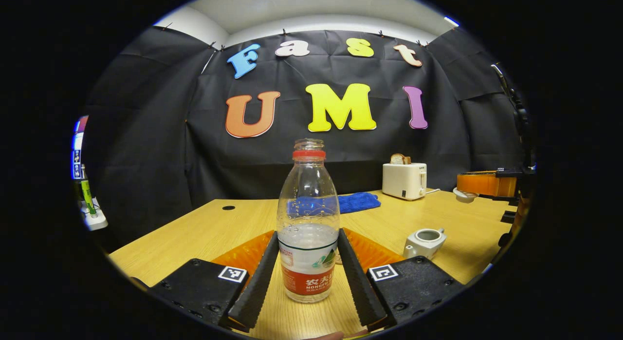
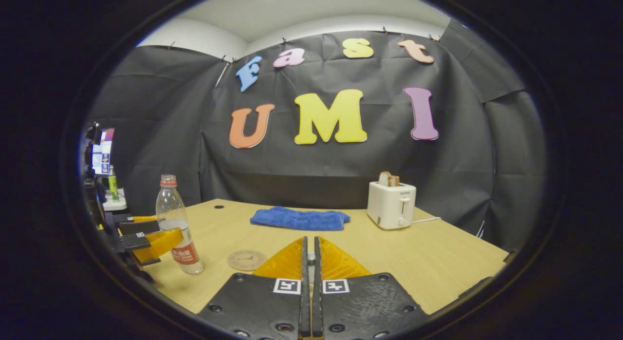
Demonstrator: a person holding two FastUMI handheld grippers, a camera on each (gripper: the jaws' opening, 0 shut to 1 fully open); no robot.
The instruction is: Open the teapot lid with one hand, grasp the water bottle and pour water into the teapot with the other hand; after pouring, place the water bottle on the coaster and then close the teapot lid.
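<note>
Your left gripper (image 1: pixel 307 276) stands around the water bottle (image 1: pixel 307 223), one finger on each side of the lower body at label height. Both fingers seem to touch the plastic, so I judge it is clamped on the bottle, but the bottle bottom sits on the table (image 1: pixel 194 233), not lifted. The bottle is upright, without cap, approx. half full of water.

The teapot (image 1: pixel 425 241) is to the right of the bottle, a bit farther back, and its mouth is open with no lid on it. Your right gripper (image 2: pixel 310 262) has its fingers pressed together with something small between the tips; it is prob. the lid knob, but I cannot tell for sure. From that side you also see the bottle (image 2: pixel 176 218) with the other gripper (image 2: pixel 158 242) on it, and the coaster (image 2: pixel 247 259) just beside the bottle, not under it.

So the step in hand is the grasp of the bottle; the pour is not yet begun. Next move: lift straight up w/o squeezing too hard (thin plastic, open neck), bring the neck over the teapot mouth, then tilt slowly. Keep the right gripper away from the pot opening.
</note>
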